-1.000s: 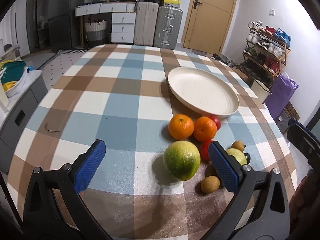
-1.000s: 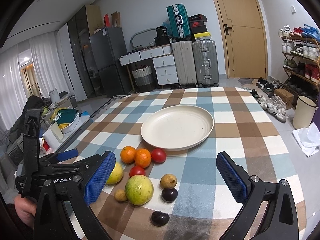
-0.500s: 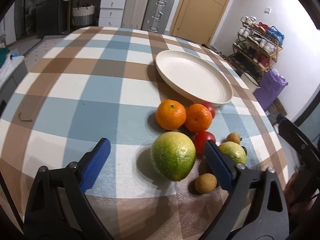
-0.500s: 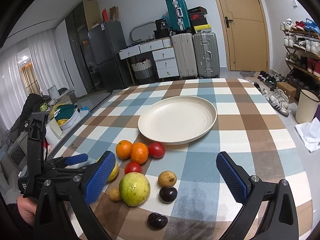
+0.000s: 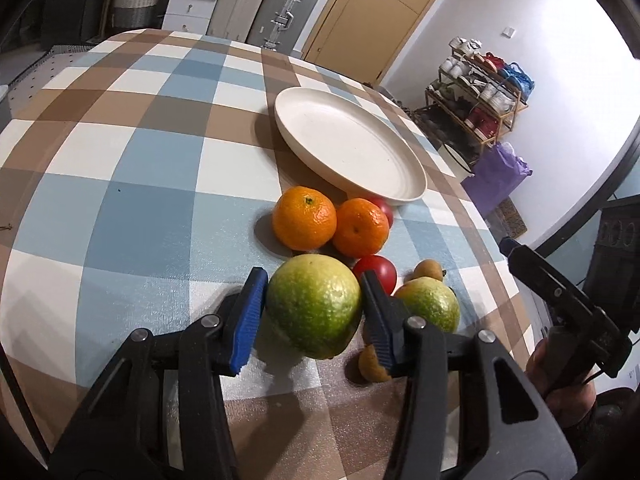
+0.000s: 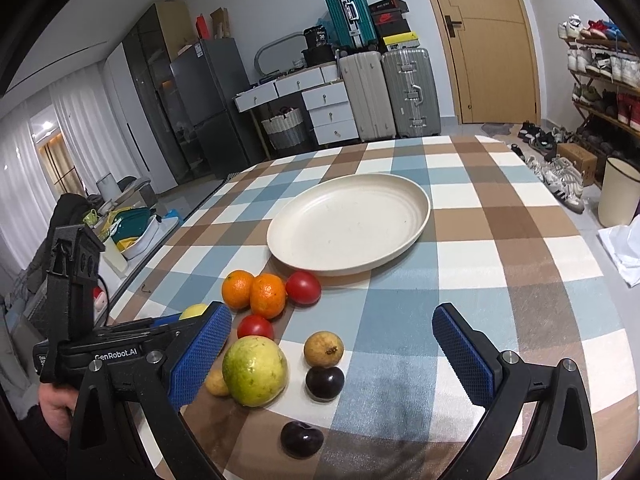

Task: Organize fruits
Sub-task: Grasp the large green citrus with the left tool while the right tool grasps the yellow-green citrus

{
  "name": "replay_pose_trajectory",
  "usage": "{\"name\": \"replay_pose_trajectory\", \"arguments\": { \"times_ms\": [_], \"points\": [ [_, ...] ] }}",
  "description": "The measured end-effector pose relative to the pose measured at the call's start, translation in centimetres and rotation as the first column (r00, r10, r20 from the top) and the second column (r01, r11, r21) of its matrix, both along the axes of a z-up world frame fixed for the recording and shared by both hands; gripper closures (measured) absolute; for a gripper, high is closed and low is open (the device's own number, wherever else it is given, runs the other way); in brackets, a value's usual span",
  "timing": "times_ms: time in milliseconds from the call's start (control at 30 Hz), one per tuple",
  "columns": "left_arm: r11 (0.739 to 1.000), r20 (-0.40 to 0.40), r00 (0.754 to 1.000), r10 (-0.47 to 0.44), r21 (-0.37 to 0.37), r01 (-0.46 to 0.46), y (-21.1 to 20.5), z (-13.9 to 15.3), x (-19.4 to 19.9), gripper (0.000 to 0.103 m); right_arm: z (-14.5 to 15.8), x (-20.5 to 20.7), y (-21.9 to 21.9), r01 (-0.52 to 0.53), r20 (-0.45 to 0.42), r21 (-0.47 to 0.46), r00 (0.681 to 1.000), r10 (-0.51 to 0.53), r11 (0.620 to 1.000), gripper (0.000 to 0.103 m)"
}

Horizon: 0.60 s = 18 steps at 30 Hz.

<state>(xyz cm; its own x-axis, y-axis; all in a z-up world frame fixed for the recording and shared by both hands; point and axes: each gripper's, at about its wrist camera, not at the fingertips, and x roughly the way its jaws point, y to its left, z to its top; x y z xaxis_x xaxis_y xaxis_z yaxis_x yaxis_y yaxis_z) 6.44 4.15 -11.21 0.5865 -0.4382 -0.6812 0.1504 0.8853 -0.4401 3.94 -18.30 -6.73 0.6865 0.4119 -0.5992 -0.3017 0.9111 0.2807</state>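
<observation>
My left gripper [image 5: 314,306] is shut on a large green-yellow citrus fruit [image 5: 314,306], its blue pads against both sides; the fruit sits on the checked tablecloth. Beyond it lie two oranges [image 5: 304,218], two red tomatoes [image 5: 378,270] and a second green fruit [image 5: 430,306]. An empty cream plate [image 5: 348,144] stands farther back. In the right wrist view, my right gripper [image 6: 332,354] is open and empty above the table's near edge, over the second green fruit [image 6: 254,372], a brown fruit [image 6: 323,349] and two dark plums [image 6: 325,383]. The plate [image 6: 348,222] lies ahead.
The table edge curves close on the right in the left wrist view, with a purple bag [image 5: 498,172] and shoe rack [image 5: 476,92] beyond. Suitcases [image 6: 384,94], drawers and a fridge stand behind the table. A small brown fruit [image 5: 370,364] lies by the left gripper's right finger.
My left gripper moved forward and down around the large green fruit and closed on it. My right gripper stayed open and nearly still.
</observation>
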Motion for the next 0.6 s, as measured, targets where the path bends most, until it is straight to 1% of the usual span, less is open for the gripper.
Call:
{"name": "replay_pose_trajectory", "arguments": {
  "times_ms": [133, 300, 600],
  "points": [
    [0.999, -0.010, 1.000, -0.012, -0.034, 0.011, 0.4, -0.3, 0.4, 0.058, -0.3, 0.2, -0.2, -0.012, -0.024, 0.015, 1.000, 0.012, 1.000, 0.000],
    [0.999, -0.010, 1.000, -0.007, -0.038, 0.007, 0.5, -0.3, 0.3, 0.058, -0.9, -0.4, -0.4, -0.031, -0.050, 0.021, 0.998, 0.032, 0.999, 0.000],
    [0.999, 0.009, 1.000, 0.006, -0.042, -0.006, 1.5, 0.6, -0.8, 0.058, -1.4, -2.0, 0.9, -0.099, -0.057, 0.028, 0.993, 0.101, 0.995, 0.000]
  ]
}}
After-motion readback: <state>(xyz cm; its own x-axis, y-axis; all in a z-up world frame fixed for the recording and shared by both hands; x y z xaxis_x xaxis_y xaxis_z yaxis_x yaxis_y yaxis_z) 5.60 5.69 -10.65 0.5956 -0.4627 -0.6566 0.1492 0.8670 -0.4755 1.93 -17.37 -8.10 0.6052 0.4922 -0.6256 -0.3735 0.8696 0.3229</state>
